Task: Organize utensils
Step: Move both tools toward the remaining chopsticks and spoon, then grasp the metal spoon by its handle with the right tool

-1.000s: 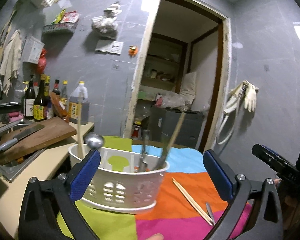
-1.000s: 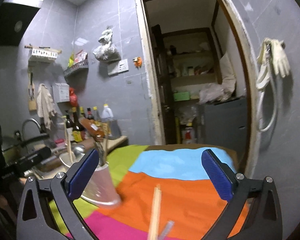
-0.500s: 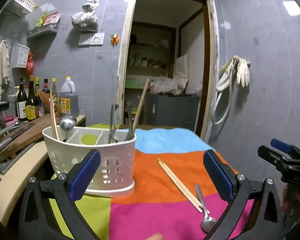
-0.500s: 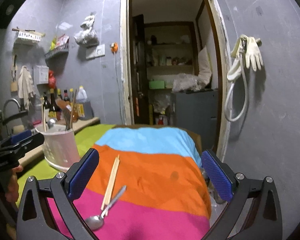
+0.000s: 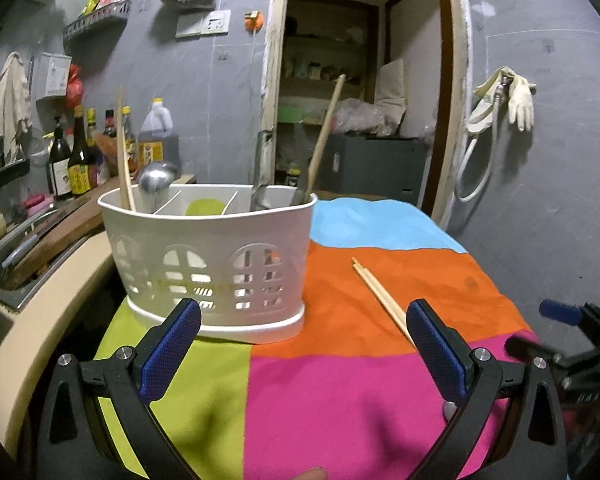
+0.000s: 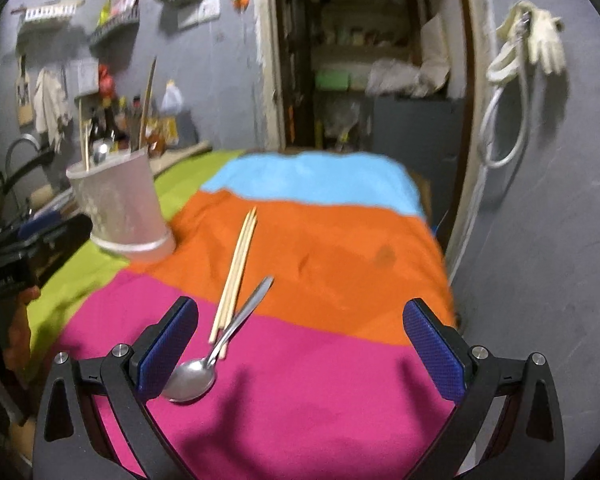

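Striped cloth (image 6: 340, 264) — caddy (image 5: 208, 256), chopsticks (image 6: 238, 268), spoon (image 6: 216, 352)

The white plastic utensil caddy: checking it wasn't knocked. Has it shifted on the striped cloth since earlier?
Cannot tell. The white plastic utensil caddy sits near the striped cloth's green-orange seam as before; the cameras moved, so small shifts are unreadable.

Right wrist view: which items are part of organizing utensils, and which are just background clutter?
Part of the job:
- spoon on the cloth
- chopsticks on the cloth
- utensil caddy, already holding utensils
- right hand-held gripper, open, empty

Just lying about:
- bottles on the counter
- cutting board at the sink
- rubber gloves on the wall
- striped tablecloth
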`<move>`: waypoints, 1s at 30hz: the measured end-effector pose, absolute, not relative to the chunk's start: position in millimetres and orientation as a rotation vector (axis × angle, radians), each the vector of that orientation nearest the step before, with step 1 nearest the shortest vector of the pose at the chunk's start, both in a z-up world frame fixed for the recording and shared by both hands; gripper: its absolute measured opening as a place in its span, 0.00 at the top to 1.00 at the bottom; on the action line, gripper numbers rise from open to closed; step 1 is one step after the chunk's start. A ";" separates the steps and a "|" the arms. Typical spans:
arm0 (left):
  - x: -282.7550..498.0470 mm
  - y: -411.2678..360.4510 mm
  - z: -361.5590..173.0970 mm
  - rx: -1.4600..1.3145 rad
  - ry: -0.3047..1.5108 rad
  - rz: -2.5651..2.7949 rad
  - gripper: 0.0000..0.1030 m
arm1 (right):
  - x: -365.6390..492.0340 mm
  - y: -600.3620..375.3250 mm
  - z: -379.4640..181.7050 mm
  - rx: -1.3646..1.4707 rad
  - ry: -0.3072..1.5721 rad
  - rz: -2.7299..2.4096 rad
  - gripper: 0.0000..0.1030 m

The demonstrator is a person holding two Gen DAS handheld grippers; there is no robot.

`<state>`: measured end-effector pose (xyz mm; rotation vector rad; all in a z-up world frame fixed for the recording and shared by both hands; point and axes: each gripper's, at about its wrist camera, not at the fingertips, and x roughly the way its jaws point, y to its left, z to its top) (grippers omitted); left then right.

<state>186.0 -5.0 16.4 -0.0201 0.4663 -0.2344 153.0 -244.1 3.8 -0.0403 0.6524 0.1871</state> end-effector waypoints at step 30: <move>219.0 -31.1 1.1 0.004 0.677 -0.380 0.10 | 188.3 -271.5 -19.9 -0.059 0.866 0.175 0.24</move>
